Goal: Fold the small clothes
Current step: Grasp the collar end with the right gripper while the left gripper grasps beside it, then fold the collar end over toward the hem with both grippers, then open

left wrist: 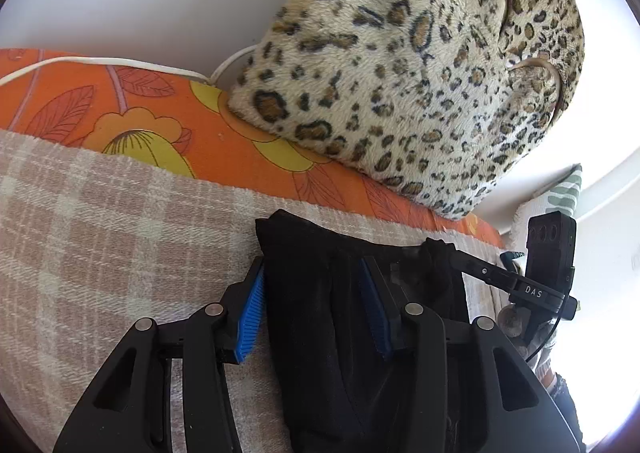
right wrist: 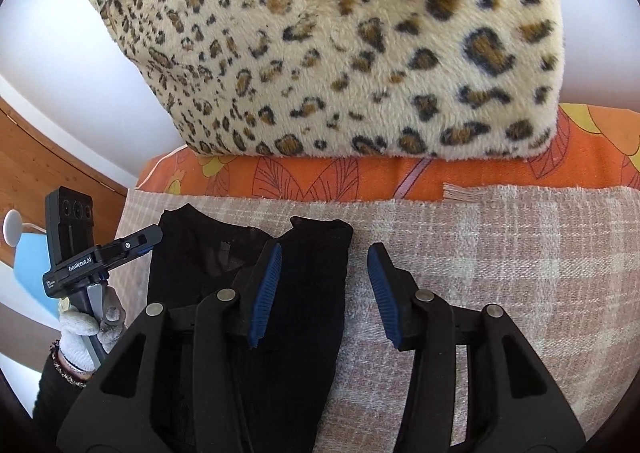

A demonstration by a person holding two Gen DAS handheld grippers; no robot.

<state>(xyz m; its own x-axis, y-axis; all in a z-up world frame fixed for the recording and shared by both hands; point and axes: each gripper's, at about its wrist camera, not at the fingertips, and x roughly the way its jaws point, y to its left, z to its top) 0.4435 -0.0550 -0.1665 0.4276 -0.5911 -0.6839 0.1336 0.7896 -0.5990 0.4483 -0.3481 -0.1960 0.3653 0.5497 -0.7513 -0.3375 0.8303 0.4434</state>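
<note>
My black clothes (right wrist: pixel 248 293) lie long on the checked blanket (right wrist: pixel 500 253) near its far edge, not folded yet, and my left tool (left wrist: pixel 316 313) and right tool (right wrist: pixel 324 293) are both wide open, holding nothing.

We see a matt black garment of thin, soft cloth (right wrist: pixel 248 293) lying on a coarse, rough-woven beige checked blanket (right wrist: pixel 500 253), with a smooth printed orange floral sheet (left wrist: pixel 224 149) beyond it. Farther off sits a plush, fuzzy leopard-print cushion (right wrist: pixel 340 53). Our matt black plastic left gripper (left wrist: pixel 316 309) and right gripper (right wrist: pixel 324 293) carry ribbed blue rubbery pads (right wrist: pixel 266 293) and shiny metal pins (right wrist: pixel 226 295).
</note>
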